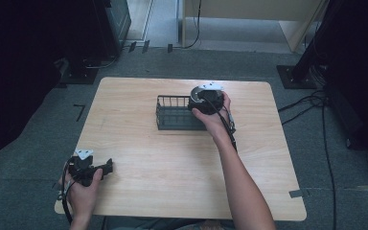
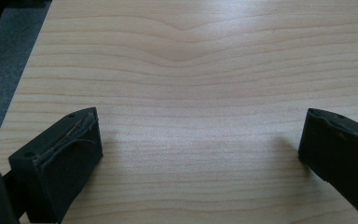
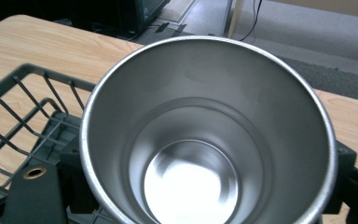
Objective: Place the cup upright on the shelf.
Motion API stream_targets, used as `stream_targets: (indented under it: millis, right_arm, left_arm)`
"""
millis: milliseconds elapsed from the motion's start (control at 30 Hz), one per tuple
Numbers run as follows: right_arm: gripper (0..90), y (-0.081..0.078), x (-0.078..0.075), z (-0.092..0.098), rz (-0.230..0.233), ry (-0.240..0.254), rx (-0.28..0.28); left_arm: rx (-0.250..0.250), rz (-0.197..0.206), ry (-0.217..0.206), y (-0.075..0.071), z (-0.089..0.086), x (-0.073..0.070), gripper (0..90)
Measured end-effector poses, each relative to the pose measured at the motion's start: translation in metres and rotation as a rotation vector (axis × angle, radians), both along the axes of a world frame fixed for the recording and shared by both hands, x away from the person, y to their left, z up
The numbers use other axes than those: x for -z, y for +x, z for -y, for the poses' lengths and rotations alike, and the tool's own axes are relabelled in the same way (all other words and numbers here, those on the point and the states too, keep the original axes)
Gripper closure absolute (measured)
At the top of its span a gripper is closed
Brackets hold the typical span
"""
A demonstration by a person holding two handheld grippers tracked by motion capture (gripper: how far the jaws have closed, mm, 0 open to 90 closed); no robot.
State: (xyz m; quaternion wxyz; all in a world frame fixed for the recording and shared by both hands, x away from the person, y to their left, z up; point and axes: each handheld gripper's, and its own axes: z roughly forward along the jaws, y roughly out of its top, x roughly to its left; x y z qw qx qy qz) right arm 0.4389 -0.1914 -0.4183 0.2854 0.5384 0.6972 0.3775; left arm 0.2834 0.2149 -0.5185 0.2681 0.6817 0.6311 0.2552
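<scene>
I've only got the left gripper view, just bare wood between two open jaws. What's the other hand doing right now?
Observer: The right hand-held gripper is at the right end of a dark wire basket, toward the far side of the table.
Operator: Is it holding anything?
Observer: Yes, a steel cup stands between its jaws, mouth up and empty inside.
Operator: Is the cup down in the basket?
Observer: The right gripper view shows the basket's wires beside and below the cup, but I can't tell if it rests on the bottom.
</scene>
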Motion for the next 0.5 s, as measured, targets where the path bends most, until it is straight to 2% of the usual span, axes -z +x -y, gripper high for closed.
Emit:
stream_targets:
  millis: [500]
  right_arm:
    - [18.2, 0.002, 0.021, 0.000, -0.056, -0.010, 0.007]
  left_arm:
    - [0.002, -0.001, 0.001, 0.000, 0.000, 0.000, 0.0]
